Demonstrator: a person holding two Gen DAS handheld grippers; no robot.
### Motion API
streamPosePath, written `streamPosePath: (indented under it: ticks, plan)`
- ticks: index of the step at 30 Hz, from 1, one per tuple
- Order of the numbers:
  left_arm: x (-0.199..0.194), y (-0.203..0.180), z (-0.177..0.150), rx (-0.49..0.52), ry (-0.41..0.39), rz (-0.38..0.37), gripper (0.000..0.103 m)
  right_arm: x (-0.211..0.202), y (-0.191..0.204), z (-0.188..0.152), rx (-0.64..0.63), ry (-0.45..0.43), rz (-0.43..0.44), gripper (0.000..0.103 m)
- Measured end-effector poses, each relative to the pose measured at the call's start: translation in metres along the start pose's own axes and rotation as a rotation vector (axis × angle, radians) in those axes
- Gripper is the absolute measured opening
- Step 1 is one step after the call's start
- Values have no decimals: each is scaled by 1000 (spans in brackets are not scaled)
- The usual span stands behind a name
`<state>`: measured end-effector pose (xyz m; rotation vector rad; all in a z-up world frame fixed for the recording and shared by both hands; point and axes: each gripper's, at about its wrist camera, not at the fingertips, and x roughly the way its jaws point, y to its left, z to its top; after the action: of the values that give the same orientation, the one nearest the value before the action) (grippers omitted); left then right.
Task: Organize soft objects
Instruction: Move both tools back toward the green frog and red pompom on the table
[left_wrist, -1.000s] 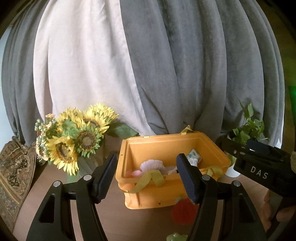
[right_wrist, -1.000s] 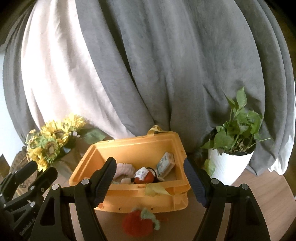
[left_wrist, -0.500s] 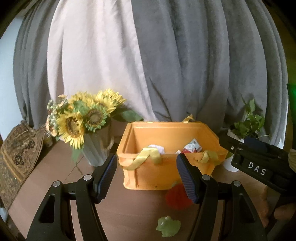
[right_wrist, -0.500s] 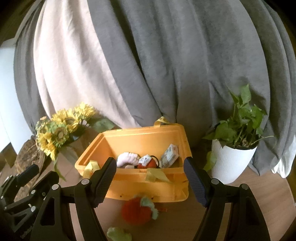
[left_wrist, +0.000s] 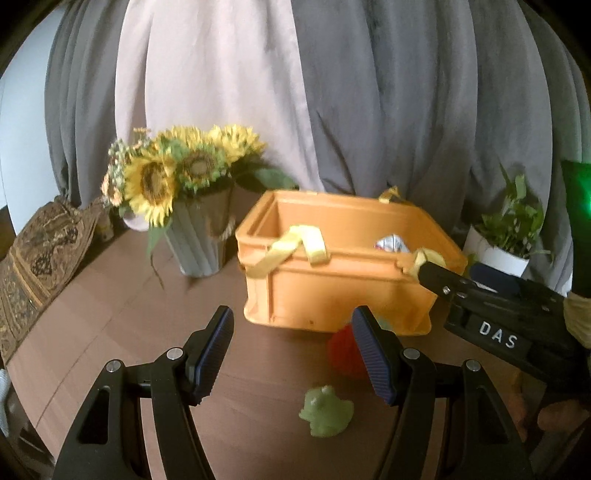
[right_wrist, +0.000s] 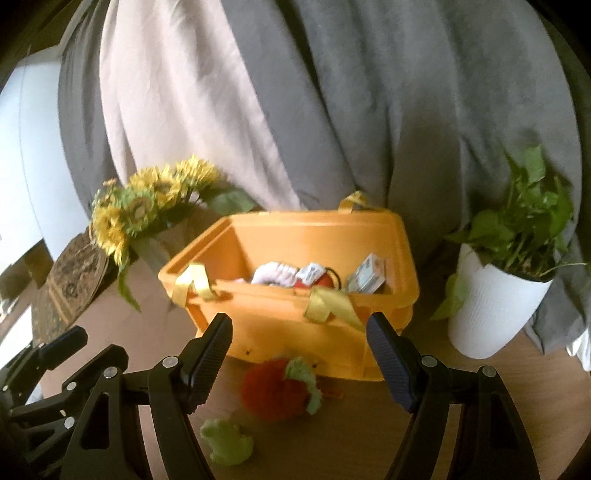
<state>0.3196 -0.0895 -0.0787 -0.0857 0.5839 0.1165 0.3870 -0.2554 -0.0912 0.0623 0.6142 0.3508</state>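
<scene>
An orange crate (left_wrist: 332, 291) (right_wrist: 295, 325) with yellow straps stands on the brown table and holds several soft items, among them a white plush (right_wrist: 275, 272) and a small printed pack (right_wrist: 367, 277). In front of it on the table lie a red plush strawberry (right_wrist: 275, 391) (left_wrist: 343, 350) and a pale green frog toy (left_wrist: 327, 410) (right_wrist: 227, 441). My left gripper (left_wrist: 291, 354) is open and empty, hovering short of the crate, the frog just below its span. My right gripper (right_wrist: 299, 354) is open and empty too, with the strawberry below and between its fingers.
A vase of sunflowers (left_wrist: 177, 184) (right_wrist: 147, 206) stands left of the crate, and a white pot with a green plant (right_wrist: 495, 295) (left_wrist: 506, 236) stands right of it. Grey and pale curtains hang behind. A patterned cushion (left_wrist: 33, 258) lies at the far left.
Both views have dropped lower and tilted, so the crate now sits higher in frame. The green frog and more of the table in front of the crate have come into sight.
</scene>
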Motion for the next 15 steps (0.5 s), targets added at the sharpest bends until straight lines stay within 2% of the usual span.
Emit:
streamPosePath:
  ticks: [10,15]
  plan:
    - [24,-11,-35,-18,121,-12,66,29,0,-23,-101,87,99,76]
    - [35,-14,-49,-30,161,-9,66,47,-4,-36,-112,142,148,76]
